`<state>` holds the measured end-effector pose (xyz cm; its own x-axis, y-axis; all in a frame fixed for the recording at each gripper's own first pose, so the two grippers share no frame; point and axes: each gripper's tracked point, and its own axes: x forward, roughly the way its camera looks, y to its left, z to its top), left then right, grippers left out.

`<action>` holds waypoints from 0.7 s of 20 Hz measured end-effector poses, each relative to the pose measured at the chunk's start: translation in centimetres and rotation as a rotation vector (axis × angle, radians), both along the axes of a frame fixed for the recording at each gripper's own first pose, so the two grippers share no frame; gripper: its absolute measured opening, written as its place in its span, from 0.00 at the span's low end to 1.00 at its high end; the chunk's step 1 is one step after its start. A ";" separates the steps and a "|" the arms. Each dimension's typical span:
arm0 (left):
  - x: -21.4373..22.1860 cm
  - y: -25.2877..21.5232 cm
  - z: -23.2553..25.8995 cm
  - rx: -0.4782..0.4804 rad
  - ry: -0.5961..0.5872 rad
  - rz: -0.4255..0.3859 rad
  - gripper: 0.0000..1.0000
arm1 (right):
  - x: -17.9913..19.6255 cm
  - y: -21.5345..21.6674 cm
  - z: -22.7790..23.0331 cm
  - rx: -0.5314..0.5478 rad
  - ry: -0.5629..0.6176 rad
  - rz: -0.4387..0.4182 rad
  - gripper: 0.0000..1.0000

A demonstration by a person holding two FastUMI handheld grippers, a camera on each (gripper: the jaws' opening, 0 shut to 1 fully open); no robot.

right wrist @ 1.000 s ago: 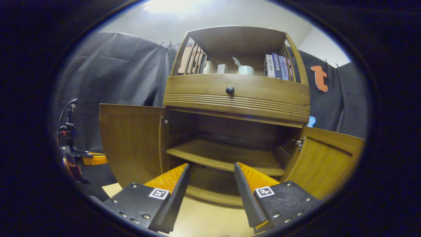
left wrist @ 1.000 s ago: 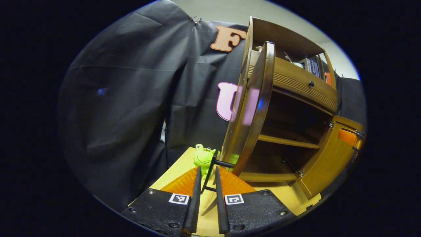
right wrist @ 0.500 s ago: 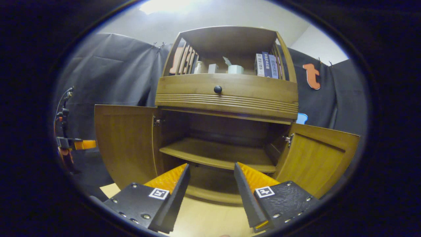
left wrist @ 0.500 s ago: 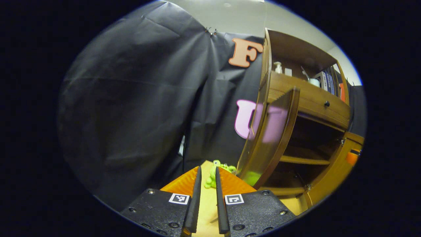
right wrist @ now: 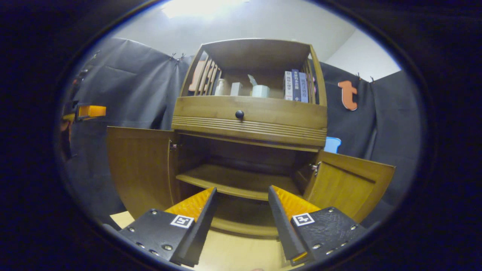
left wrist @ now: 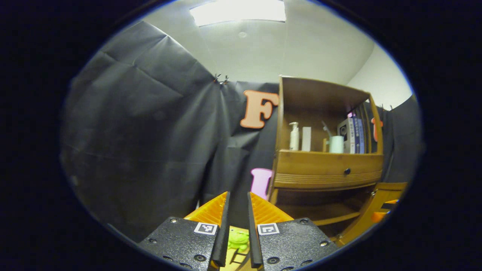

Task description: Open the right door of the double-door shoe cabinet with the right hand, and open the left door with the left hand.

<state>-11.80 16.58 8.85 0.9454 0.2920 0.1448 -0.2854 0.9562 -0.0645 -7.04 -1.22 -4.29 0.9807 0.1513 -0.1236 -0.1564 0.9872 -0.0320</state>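
The wooden shoe cabinet (right wrist: 248, 124) stands in front of me in the right gripper view with both lower doors swung wide. Its left door (right wrist: 139, 165) and right door (right wrist: 350, 184) stand open, baring a shelf (right wrist: 233, 182). My right gripper (right wrist: 242, 188) is open and empty, a short way in front of the opening. My left gripper (left wrist: 238, 194) points at the black cloth left of the cabinet (left wrist: 324, 169). Its fingers are close together with nothing between them. The left gripper's orange body (right wrist: 90, 111) shows at the far left, apart from the left door.
A green frog toy (left wrist: 238, 239) lies on the pale wooden tabletop (right wrist: 233, 256) below my left fingers. The cabinet's drawer has a black knob (right wrist: 239, 114). A bottle (left wrist: 294, 136), a cup (left wrist: 336, 144) and books (right wrist: 295, 86) sit on its top shelf.
My left gripper came off the left door's black handle, drew back and tilted upward, away from the door. The right gripper stayed open and shifted only slightly.
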 end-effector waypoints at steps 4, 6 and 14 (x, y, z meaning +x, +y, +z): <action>3.2 -6.7 0.7 0.029 -0.001 -0.154 0.17 | -1.0 -2.9 2.9 0.007 -0.063 -0.071 0.77; 4.8 -10.7 -0.1 0.027 0.011 -0.249 0.17 | -1.6 -4.5 4.0 0.010 -0.090 -0.114 0.77; 7.6 -21.1 -6.2 0.022 0.104 -0.449 0.17 | -4.2 -9.6 4.4 0.005 -0.087 -0.242 0.77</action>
